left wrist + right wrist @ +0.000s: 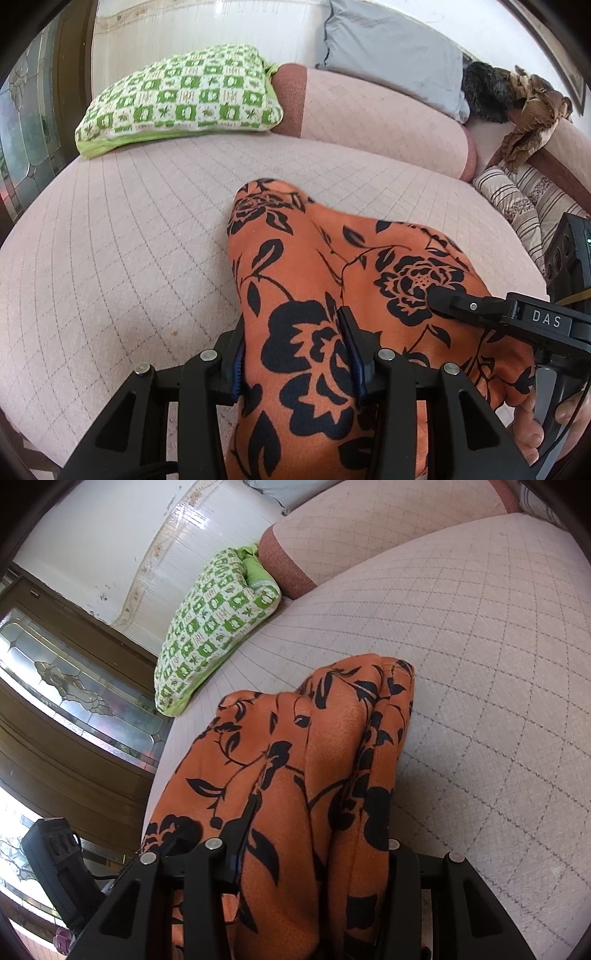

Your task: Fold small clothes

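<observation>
Starting from the left, the left gripper (295, 354) has its jaws clamped on a bunched part of the orange flowered cloth (325, 280), which runs away from the jaws over the pale quilted mattress (110, 240). Further right, the right gripper (317, 834) also pinches a thick fold of this cloth. Both hands are equally near; the cloth's length points forward.

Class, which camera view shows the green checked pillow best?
The left wrist view: the green checked pillow shows its whole patterned top. The right wrist view shows it tilted and foreshortened.
</observation>
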